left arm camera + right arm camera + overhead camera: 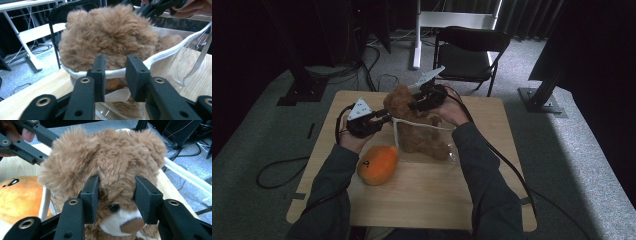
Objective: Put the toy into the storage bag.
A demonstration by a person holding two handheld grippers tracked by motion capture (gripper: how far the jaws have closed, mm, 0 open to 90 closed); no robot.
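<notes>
Left jaws: apart in the left gripper view, with the white rim of the clear plastic bag (172, 52) running across between the two black pads; whether the pads press on that rim cannot be told.
Left gripper (384, 118): held in the person's left hand (353, 140) at the left side of the bag, jaws pointing toward the teddy.
Orange plush toy (377, 164): lies on the wooden table (427, 195), just in front of the left hand and beside the bag.
Brown teddy bear (414, 122): sits partly inside the clear bag near the table's middle, its head sticking out above the white rim.
Bag: lies on the table under and around the teddy's body, its mouth opened toward the far side.
Right jaws: parted on either side of the teddy's face in the right gripper view, the pads at the fur by the brow; a firm pinch cannot be confirmed.
Right gripper (419, 104): held in the right hand (454, 111), reaching onto the teddy's head from the right.
Black folding chair (469, 52): stands beyond the table's far edge.
</notes>
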